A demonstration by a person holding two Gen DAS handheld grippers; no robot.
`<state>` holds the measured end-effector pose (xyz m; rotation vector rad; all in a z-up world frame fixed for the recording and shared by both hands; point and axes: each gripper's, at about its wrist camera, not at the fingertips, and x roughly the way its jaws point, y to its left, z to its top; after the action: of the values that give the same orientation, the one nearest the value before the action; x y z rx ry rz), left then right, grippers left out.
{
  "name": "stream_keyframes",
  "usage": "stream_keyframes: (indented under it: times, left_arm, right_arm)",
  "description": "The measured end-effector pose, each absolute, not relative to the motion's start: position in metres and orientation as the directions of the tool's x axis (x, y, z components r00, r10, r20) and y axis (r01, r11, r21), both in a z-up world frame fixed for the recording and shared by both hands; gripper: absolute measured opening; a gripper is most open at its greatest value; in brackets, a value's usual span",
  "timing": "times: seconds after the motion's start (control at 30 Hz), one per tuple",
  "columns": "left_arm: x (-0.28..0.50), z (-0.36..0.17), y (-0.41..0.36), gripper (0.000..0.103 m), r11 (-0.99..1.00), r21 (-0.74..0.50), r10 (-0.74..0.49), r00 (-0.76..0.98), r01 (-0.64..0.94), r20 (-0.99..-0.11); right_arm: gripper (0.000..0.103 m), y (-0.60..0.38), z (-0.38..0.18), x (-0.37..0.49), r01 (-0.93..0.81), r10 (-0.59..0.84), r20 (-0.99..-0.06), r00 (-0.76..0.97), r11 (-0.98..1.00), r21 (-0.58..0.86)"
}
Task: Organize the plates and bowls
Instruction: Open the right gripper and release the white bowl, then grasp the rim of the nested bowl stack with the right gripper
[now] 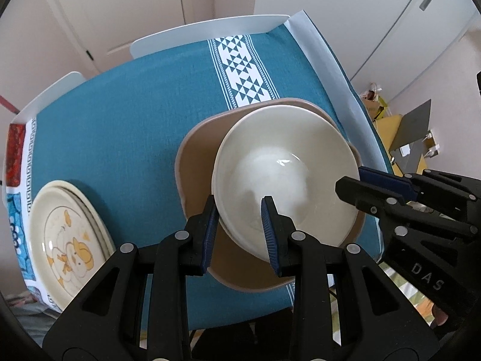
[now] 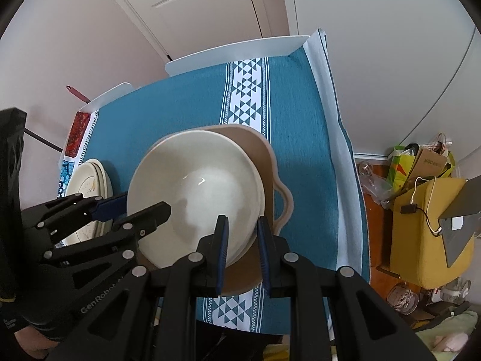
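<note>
Item: cream bowl (image 1: pixel 282 174), held over the tan dish (image 1: pixel 198 162) on the counter (image 1: pixel 120 126), which is covered by a teal cloth. The bowl's rim is clamped on two sides: by the left tool (image 1: pixel 240 231) at the near left edge and by the right tool (image 2: pixel 242 249) at the near right edge, each with one finger inside and one outside the wall. Whether the bowl already rests in the tan dish or hangs just above it cannot be told.

Progress, as judged: one nesting step is nearly made; release is outstanding.

Item: stack of cream plates (image 1: pixel 69 240), the top one printed with a cartoon figure, at the counter's left edge, well apart from the bowl. It appears already gathered.

Obstructions: none noted on the cloth between the two groups. Bags and a yellow seat (image 2: pixel 421 234) are noted on the floor, off the counter.
</note>
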<state>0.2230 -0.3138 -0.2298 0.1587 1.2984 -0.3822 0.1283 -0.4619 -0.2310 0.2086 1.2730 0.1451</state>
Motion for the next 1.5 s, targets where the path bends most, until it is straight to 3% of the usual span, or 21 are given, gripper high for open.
stream_keyframes:
  times: [0.23,0.27,0.3,0.33,0.37,0.4,0.43,0.47,0.83,0.97,1.07,1.2,1.27,1.5]
  left_arm:
    - [0.222,-0.195,-0.288,0.027,0.932,-0.119,-0.222,0.277,0.344,-0.935]
    - [0.221,-0.190,-0.284,0.028,0.928,-0.128,-0.234,0.278,0.351,-0.932]
    - [0.219,-0.186,-0.278,0.038,0.924,-0.132,-0.241,0.279,0.359,-0.929]
    - [0.217,-0.183,-0.275,0.062,0.923,-0.128,-0.240,0.282,0.363,-0.929]
    - [0.214,-0.181,-0.270,0.078,0.922,-0.113,-0.230,0.288,0.369,-0.930]
    - [0.210,-0.179,-0.265,0.101,0.923,-0.090,-0.214,0.306,0.373,-0.928]
    - [0.206,-0.177,-0.259,0.103,0.924,-0.068,-0.203,0.332,0.377,-0.921]
    - [0.202,-0.176,-0.255,0.103,0.922,-0.058,-0.200,0.342,0.383,-0.918]
    - [0.199,-0.227,-0.256,0.103,0.901,-0.062,-0.179,0.236,0.429,-0.955]
    - [0.203,-0.241,-0.260,0.103,0.898,-0.060,-0.164,0.206,0.436,-0.965]
    - [0.207,-0.249,-0.265,0.101,0.893,-0.056,-0.152,0.182,0.446,-0.971]
    - [0.210,-0.259,-0.271,0.099,0.877,-0.063,-0.154,0.154,0.476,-0.976]
    - [0.210,-0.263,-0.276,0.095,0.869,-0.060,-0.151,0.146,0.492,-0.978]
    - [0.215,-0.283,-0.288,0.046,0.856,-0.104,-0.178,0.098,0.507,-0.979]
  right_arm:
    - [0.018,-0.472,-0.199,0.122,-0.024,0.260,-0.894,0.365,0.963,0.270]
    - [0.018,-0.474,-0.193,0.120,-0.045,0.265,-0.887,0.379,0.962,0.268]
    - [0.018,-0.476,-0.187,0.118,-0.066,0.266,-0.883,0.386,0.963,0.261]
    - [0.029,-0.479,-0.182,0.115,-0.085,0.259,-0.885,0.387,0.966,0.245]
    - [0.041,-0.480,-0.179,0.113,-0.102,0.249,-0.886,0.391,0.968,0.228]
    - [0.070,-0.482,-0.176,0.109,-0.121,0.239,-0.885,0.399,0.971,0.207]
    - [0.094,-0.483,-0.174,0.106,-0.134,0.231,-0.883,0.409,0.972,0.192]
    - [0.097,-0.484,-0.172,0.103,-0.148,0.224,-0.879,0.420,0.973,0.177]
    - [0.097,-0.479,-0.217,0.108,-0.227,0.073,-0.965,0.253,0.974,0.014]
    - [0.097,-0.475,-0.238,0.120,-0.259,0.074,-0.979,0.188,0.966,0.023]
    - [0.089,-0.466,-0.249,0.127,-0.309,0.051,-0.987,0.156,0.951,0.000]
    - [0.067,-0.458,-0.259,0.131,-0.361,0.050,-0.992,0.118,0.932,0.004]
    - [0.060,-0.455,-0.264,0.133,-0.379,0.069,-0.993,0.094,0.925,0.029]
    - [0.044,-0.455,-0.281,0.138,-0.395,0.125,-0.990,0.064,0.914,0.090]
